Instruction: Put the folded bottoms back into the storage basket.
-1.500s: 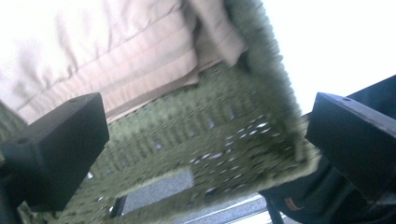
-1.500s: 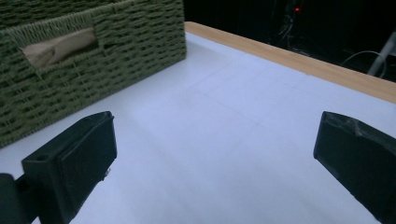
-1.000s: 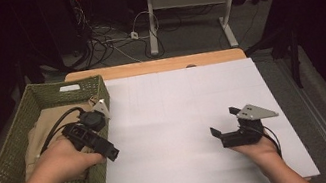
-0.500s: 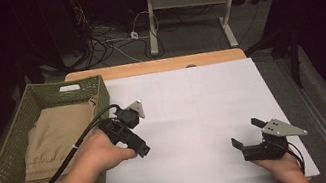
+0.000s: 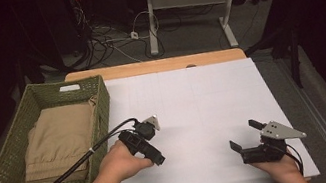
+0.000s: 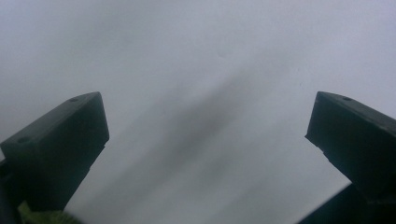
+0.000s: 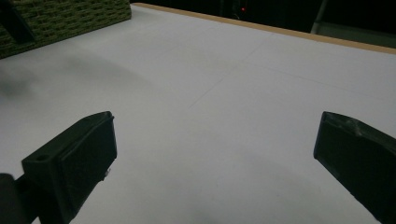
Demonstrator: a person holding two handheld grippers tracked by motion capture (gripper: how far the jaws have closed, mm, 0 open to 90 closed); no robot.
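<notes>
A dim lab or recording room: a white-covered table (image 5: 193, 101), tangled cables (image 5: 112, 44) on the floor, and another metal-legged desk (image 5: 185, 1) behind.

Room: dark all around, nearly black at the left and right edges of the high view.
Table top (image 5: 193, 101): the brightest part, white and evenly lit from above, no glare.
Basket (image 5: 9, 164): dim green, with the folded tan cloth (image 5: 60, 140) a bit dull inside.
Shadows: soft and faint, a small one under the left gripper (image 5: 147, 142); a long grey smear across the left gripper view.
Left gripper view: very blurry, grey and foggy, dark jaws with soft edges.
Right gripper view: table lines sharp in the middle, near jaws soft, a grey shadow patch at top left, basket corner (image 7: 60, 18) dim.
Far floor: dim, with cables (image 5: 111, 37) just visible.
</notes>
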